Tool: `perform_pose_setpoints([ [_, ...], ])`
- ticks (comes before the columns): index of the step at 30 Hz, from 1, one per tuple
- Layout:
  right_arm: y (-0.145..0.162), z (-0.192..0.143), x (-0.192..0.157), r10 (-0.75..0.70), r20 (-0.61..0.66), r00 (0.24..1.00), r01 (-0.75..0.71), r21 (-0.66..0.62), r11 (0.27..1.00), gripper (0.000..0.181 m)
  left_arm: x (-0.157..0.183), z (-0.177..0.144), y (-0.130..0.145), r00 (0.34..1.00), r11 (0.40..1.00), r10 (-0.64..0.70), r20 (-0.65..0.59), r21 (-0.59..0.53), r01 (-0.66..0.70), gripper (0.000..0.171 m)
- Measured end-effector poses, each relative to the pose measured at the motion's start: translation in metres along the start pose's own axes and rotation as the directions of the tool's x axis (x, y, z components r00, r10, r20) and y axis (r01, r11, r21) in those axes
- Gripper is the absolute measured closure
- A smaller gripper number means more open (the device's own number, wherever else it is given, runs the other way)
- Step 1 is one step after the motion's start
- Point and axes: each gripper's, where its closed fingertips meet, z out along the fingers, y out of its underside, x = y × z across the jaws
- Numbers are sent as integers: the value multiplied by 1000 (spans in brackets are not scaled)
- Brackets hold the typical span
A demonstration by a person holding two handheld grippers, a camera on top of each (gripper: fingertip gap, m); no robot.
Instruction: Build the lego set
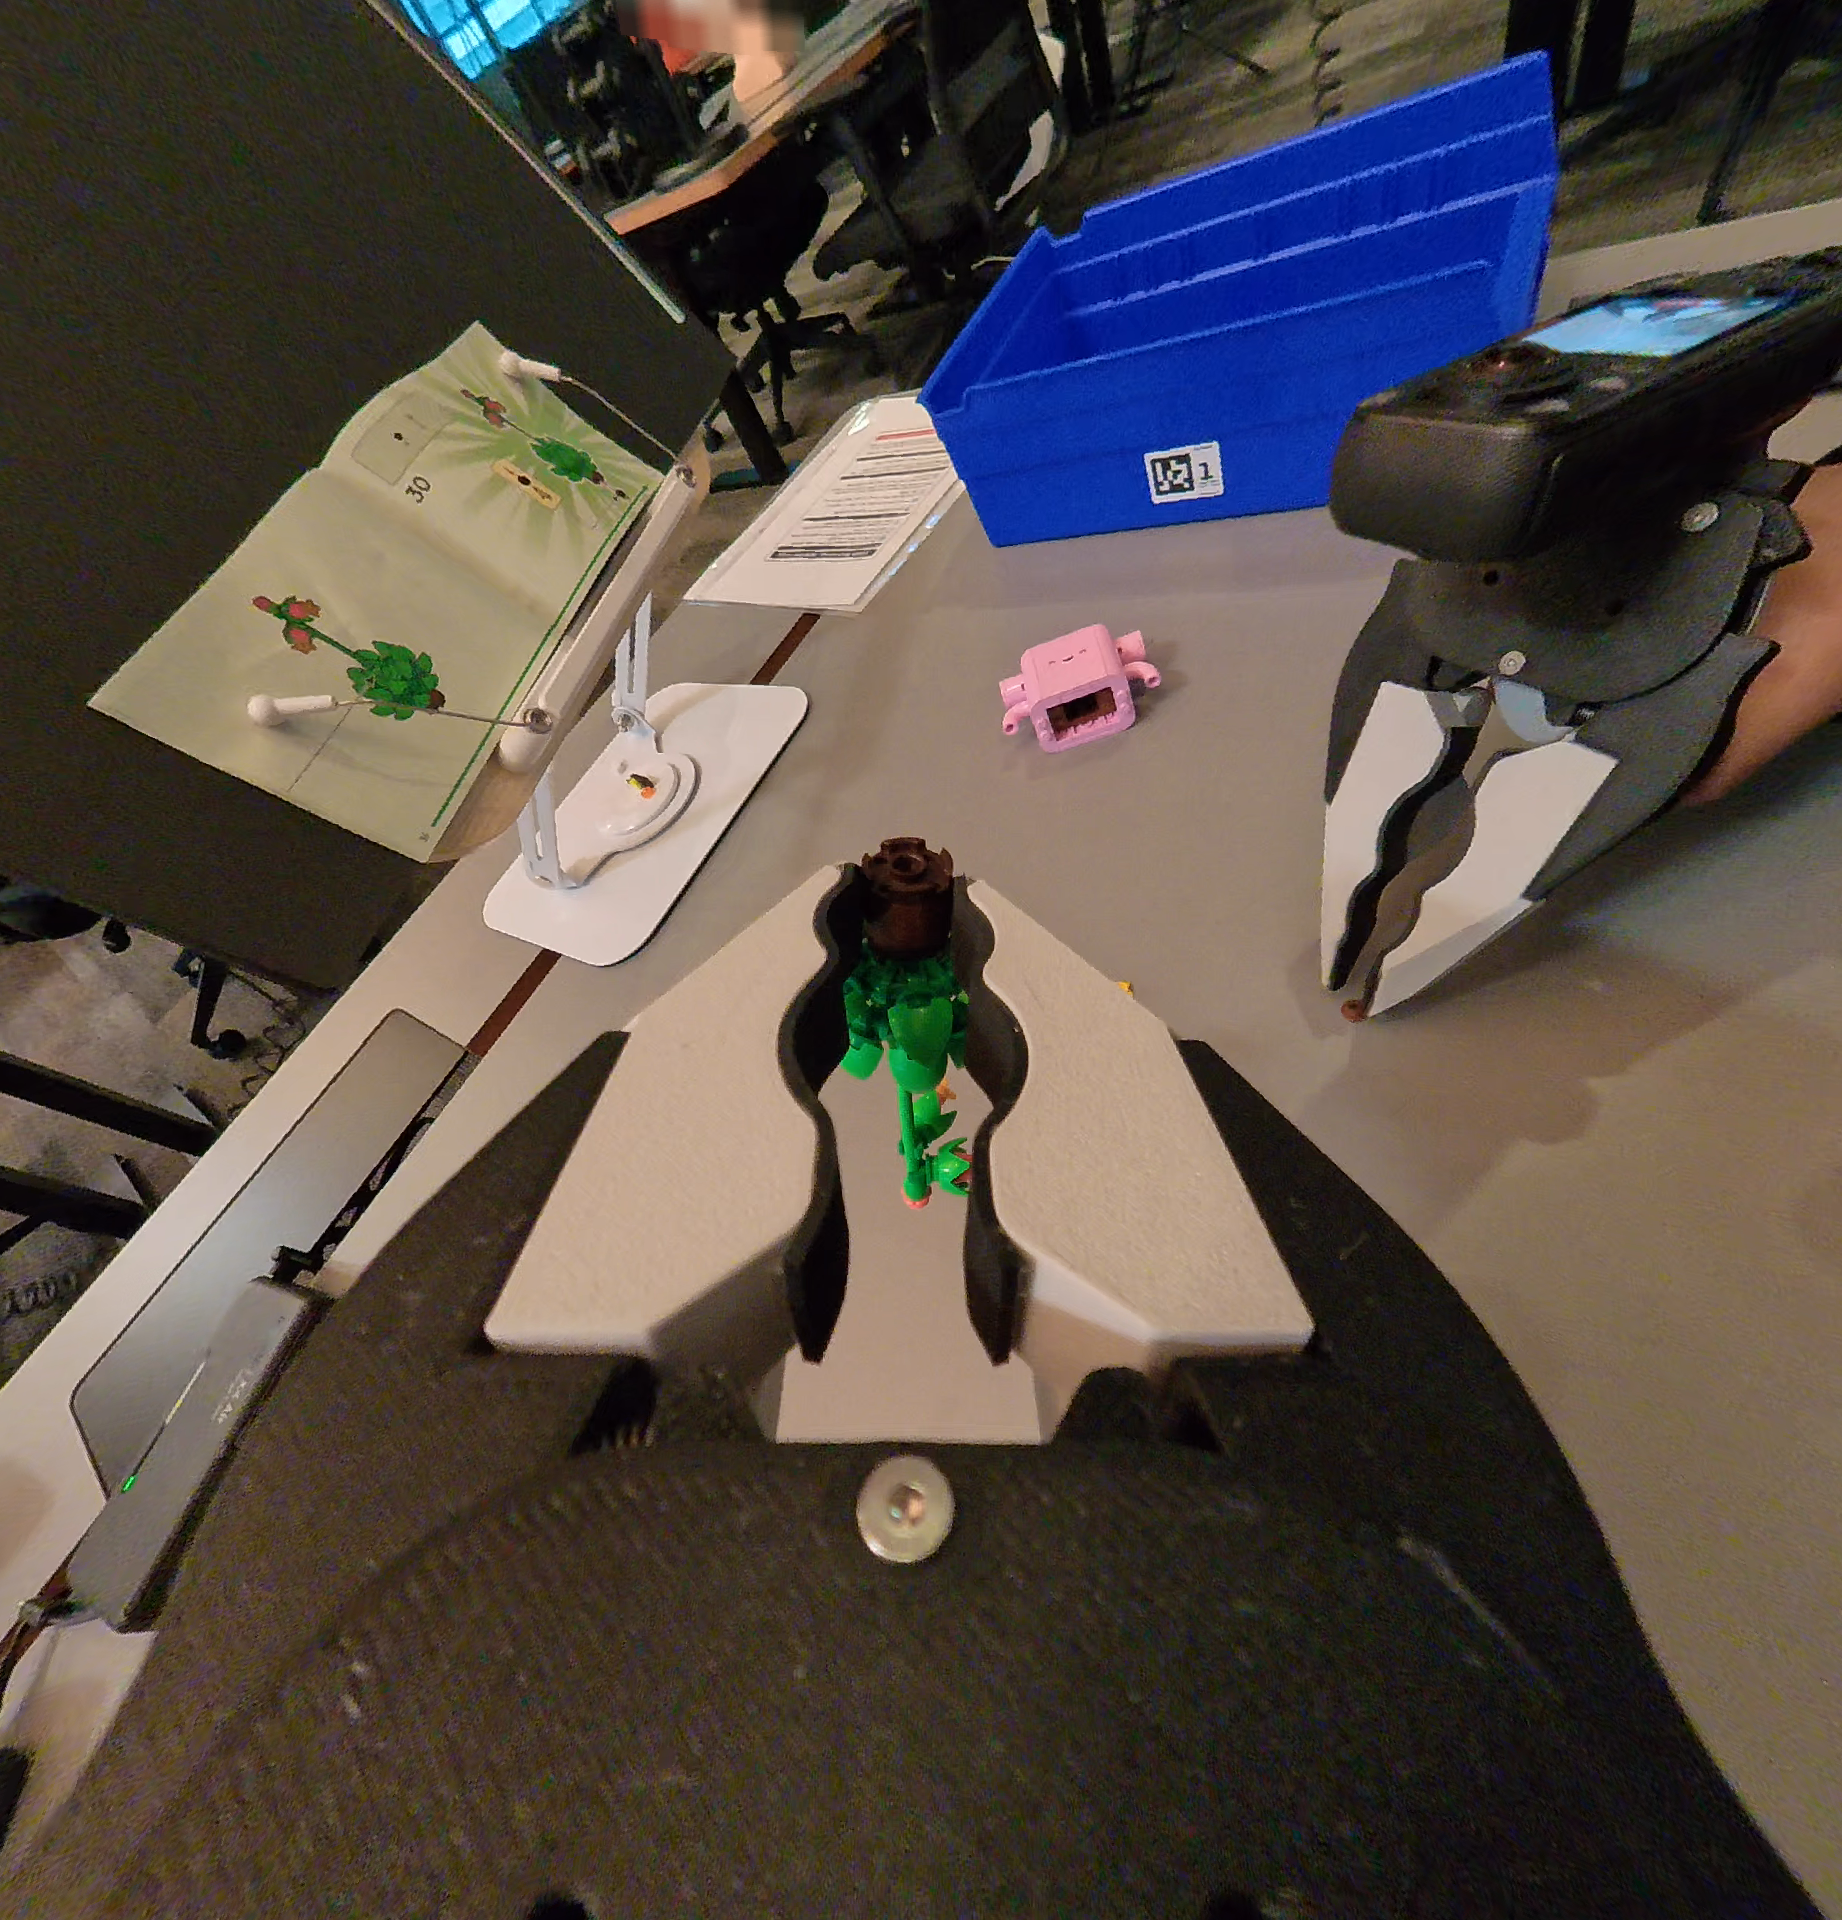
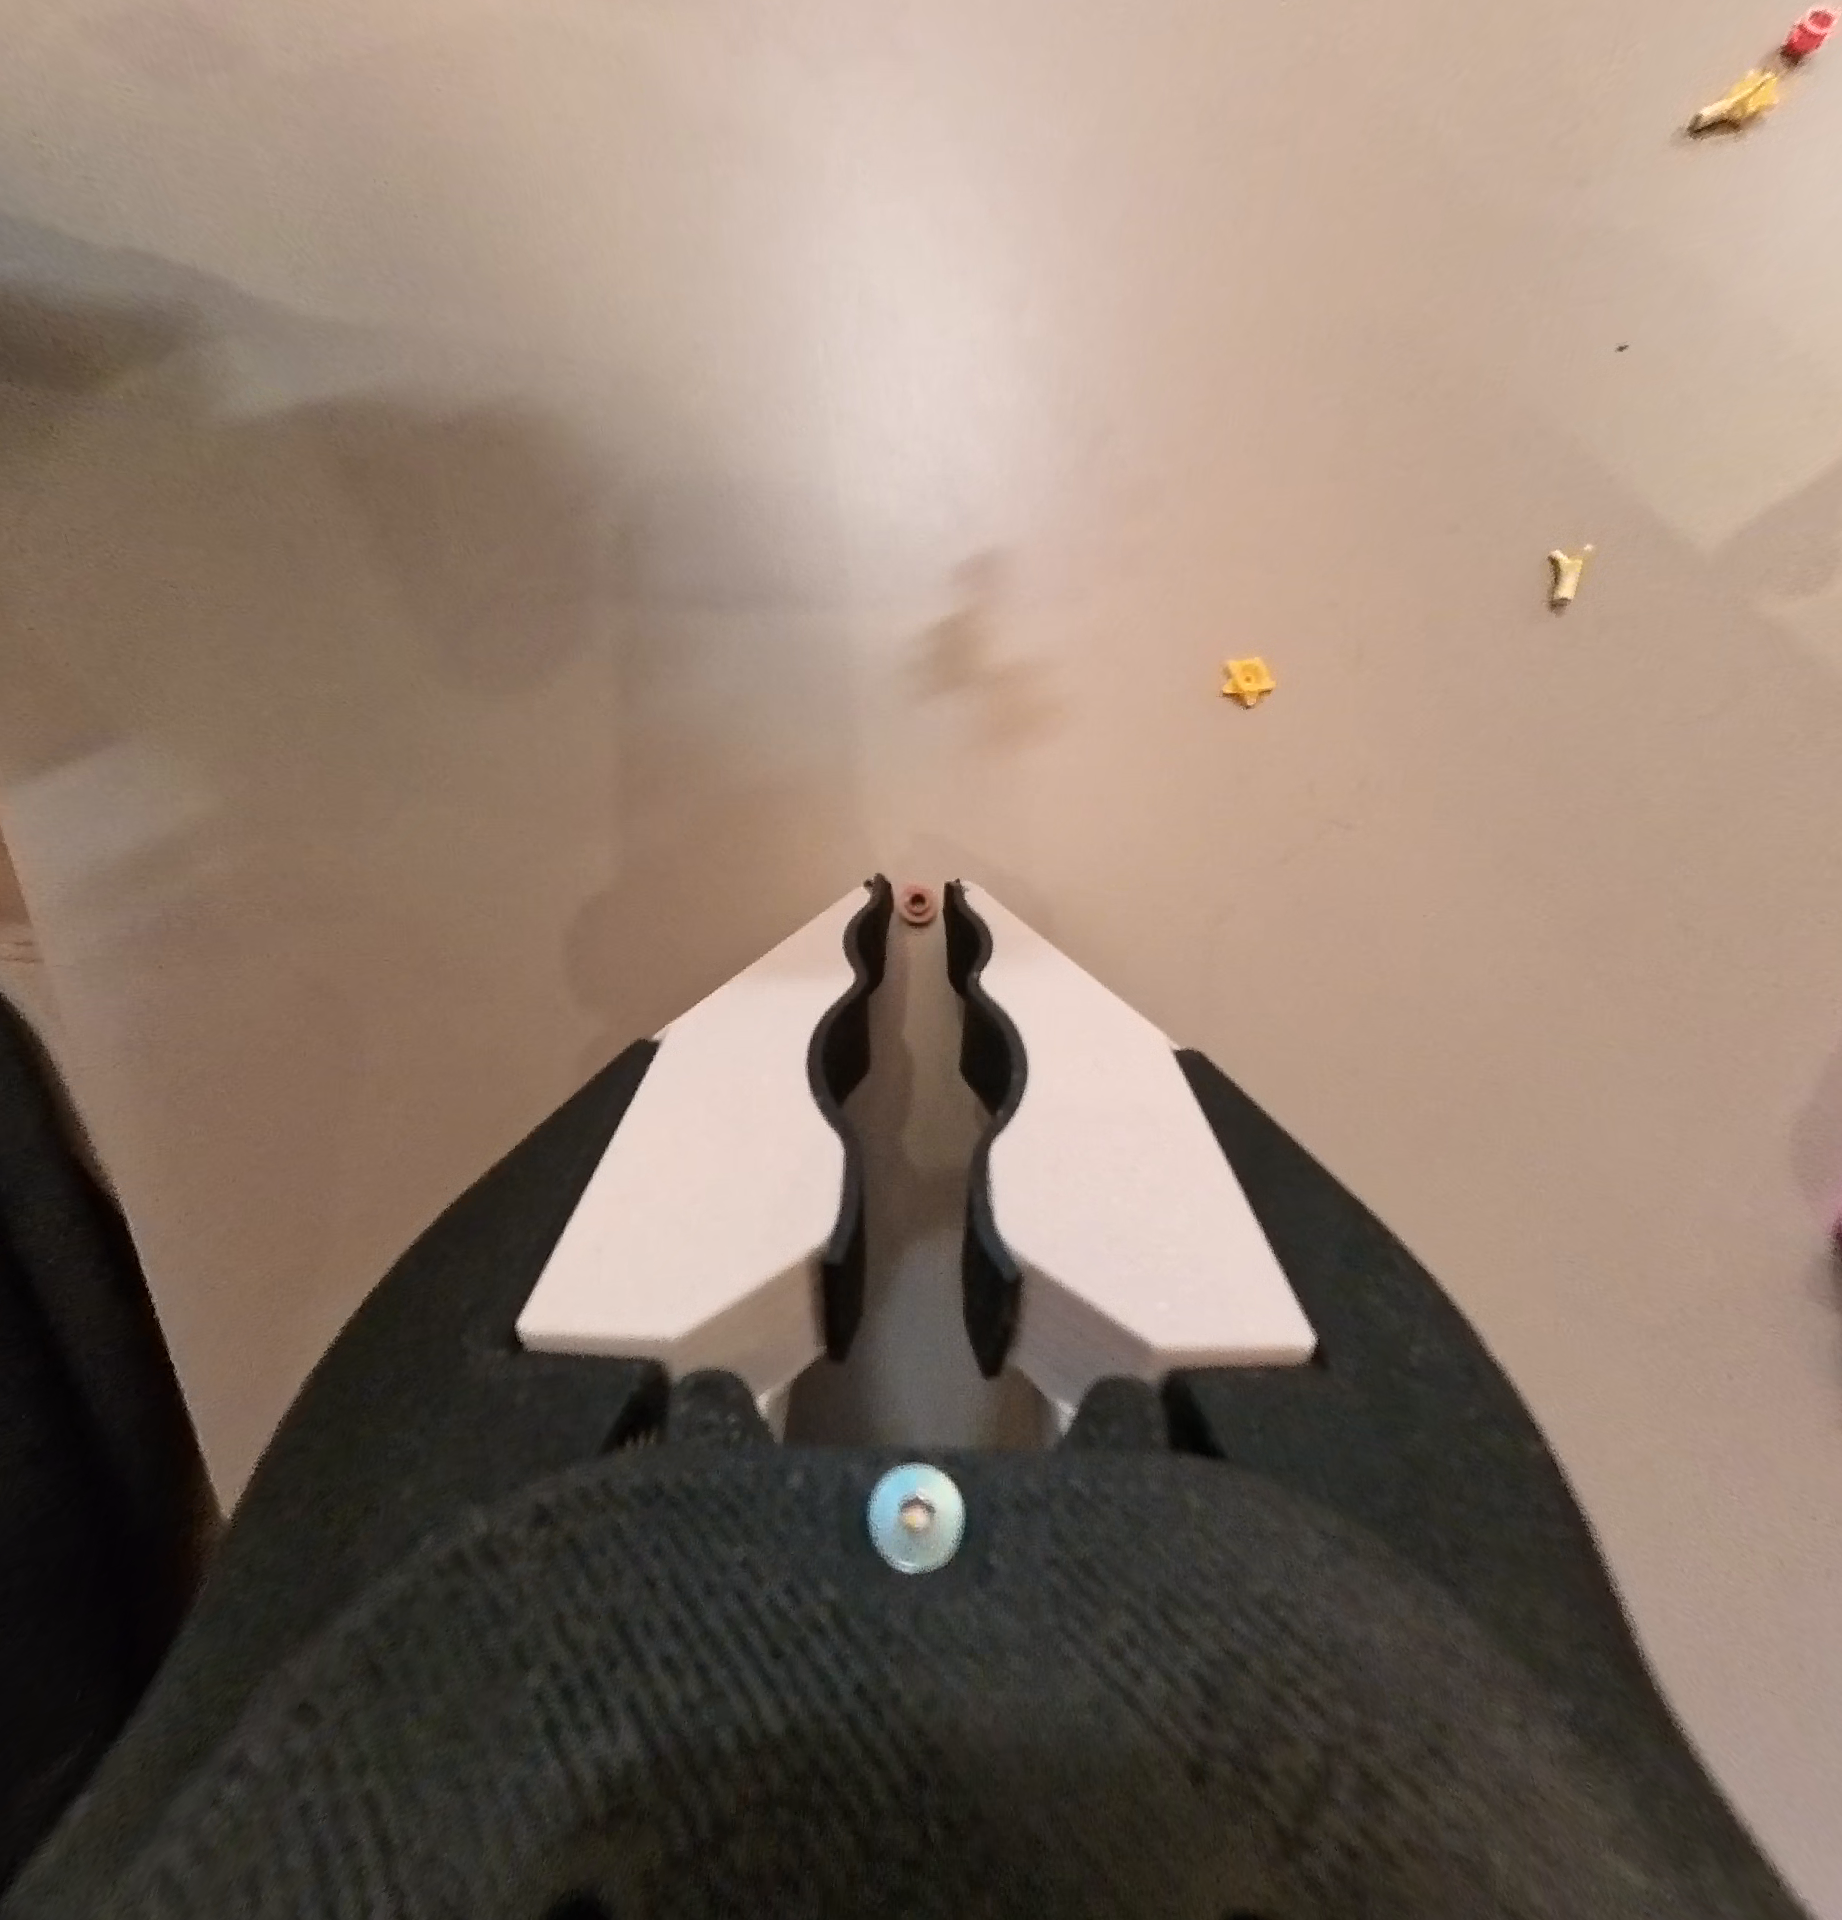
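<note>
Two grippers in view. Left gripper (image 1: pixel 904 914) is clamped on a lego plant (image 1: pixel 912 1023): the tips pinch its brown round base (image 1: pixel 904 899), and the green leafy stem with a small red bud runs back between the fingers toward the camera, lifted off the grey table (image 1: pixel 1416 1247). Right gripper (image 2: pixel 919 902) points down at the table with a narrow gap at the tips; a small reddish-brown round piece (image 2: pixel 915 906) sits in that gap, tips close on both sides, contact not clear, so I can't tell if it is gripped or just framed. Left wrist view shows the same gripper (image 1: pixel 1353 992) on the right with the tiny piece (image 1: pixel 1351 1008) at its tips on the table, a hand (image 1: pixel 1821 644) behind it. Beyond the plant lies a pink cube piece (image 1: pixel 1073 686), tipped so its hollow side faces the camera. Further back sits a blue bin (image 1: pixel 1260 343), with a printed sheet (image 1: pixel 844 509) just to its left. On the left, a white stand (image 1: pixel 636 821) holds an open instruction booklet (image 1: pixel 377 592) against a dark panel (image 1: pixel 221 312). In the right wrist view, loose bits lie well apart from the tips: a yellow star piece (image 2: pixel 1247 681), a tan forked piece (image 2: pixel 1566 577), a yellow piece (image 2: pixel 1732 109), and a red piece (image 2: pixel 1810 31) at the top corner.
</note>
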Motion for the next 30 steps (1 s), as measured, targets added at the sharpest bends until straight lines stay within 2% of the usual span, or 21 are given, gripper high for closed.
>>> perform_pose_setpoints([
  [16, 6, 6, 0, -30, -14, 999, 29, -46, 998, 173, 0, 4, 5, 1000, 1000, -4, -6, -14, 4, 158],
  [23, 3, 4, 1, -34, -29, 999, 34, -28, 999, 176, 1, 5, 7, 1000, 1000, -6, -10, -13, 6, 157],
  [30, 0, -1, 0, 39, 13, 999, -39, 2, 999, 176, 3, 6, 6, 1000, 1000, -1, -21, -11, 1, 158],
])
